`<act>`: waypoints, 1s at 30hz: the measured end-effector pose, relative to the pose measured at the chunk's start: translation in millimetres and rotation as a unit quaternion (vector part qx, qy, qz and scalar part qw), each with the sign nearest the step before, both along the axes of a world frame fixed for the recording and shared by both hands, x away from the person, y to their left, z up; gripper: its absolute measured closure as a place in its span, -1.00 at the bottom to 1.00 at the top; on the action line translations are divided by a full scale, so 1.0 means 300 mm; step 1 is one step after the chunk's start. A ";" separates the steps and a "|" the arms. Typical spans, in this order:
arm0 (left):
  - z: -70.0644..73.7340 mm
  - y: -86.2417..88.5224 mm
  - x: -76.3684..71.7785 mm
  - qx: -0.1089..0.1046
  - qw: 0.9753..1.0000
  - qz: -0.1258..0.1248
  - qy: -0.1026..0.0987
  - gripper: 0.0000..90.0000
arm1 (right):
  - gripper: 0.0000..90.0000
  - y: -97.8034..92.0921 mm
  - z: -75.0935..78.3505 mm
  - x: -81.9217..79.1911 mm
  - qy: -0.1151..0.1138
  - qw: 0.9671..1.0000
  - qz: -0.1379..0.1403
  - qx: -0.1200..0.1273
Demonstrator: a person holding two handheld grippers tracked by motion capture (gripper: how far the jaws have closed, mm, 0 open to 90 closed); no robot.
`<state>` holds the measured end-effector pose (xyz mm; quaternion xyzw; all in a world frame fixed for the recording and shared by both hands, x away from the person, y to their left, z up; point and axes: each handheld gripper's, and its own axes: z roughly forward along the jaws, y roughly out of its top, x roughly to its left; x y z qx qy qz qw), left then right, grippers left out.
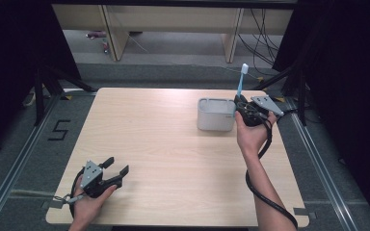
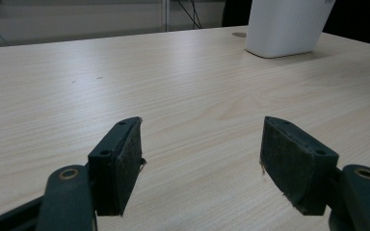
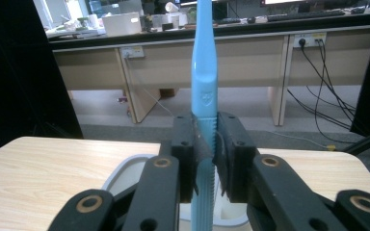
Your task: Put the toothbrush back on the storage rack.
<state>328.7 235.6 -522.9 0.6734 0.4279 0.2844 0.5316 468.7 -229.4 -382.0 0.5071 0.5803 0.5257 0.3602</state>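
A light blue toothbrush (image 1: 240, 86) stands upright, white bristled head on top, clamped at its ribbed handle, just beside the white holder (image 1: 215, 114) on the table's far right.

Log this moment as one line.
right gripper: shut on toothbrush, upright above holder | left gripper: open, idle near table

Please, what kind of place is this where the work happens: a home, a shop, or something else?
Probably an office or lab set up for recording. A bare wooden table stands between black curtains, the floor carries a taped number 5, and office desks with wall sockets and cables stand behind.
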 end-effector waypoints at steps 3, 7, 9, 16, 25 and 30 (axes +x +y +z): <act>0.000 0.000 0.000 0.000 1.000 -0.001 -0.001 -0.32 | 0.76 -0.002 0.002 0.007 0.001 1.000 0.000 -0.002; 0.000 -0.001 0.000 0.000 1.000 0.000 -0.001 -0.32 | 0.76 -0.003 0.004 0.014 0.002 1.000 -0.005 0.002; 0.000 0.000 0.000 0.000 1.000 0.001 -0.001 -0.32 | 0.76 -0.005 0.004 0.021 -0.003 1.000 -0.001 -0.001; 0.000 0.001 0.000 -0.002 1.000 0.001 0.000 -0.32 | 0.76 -0.006 0.004 0.039 -0.004 1.000 -0.009 0.000; 0.000 -0.003 -0.002 0.003 1.000 0.000 -0.003 -0.31 | 0.76 -0.019 0.004 0.054 -0.004 1.000 -0.017 -0.005; 0.000 -0.003 -0.002 0.003 1.000 0.001 -0.003 -0.31 | 0.76 -0.022 -0.001 0.066 -0.006 1.000 -0.019 -0.007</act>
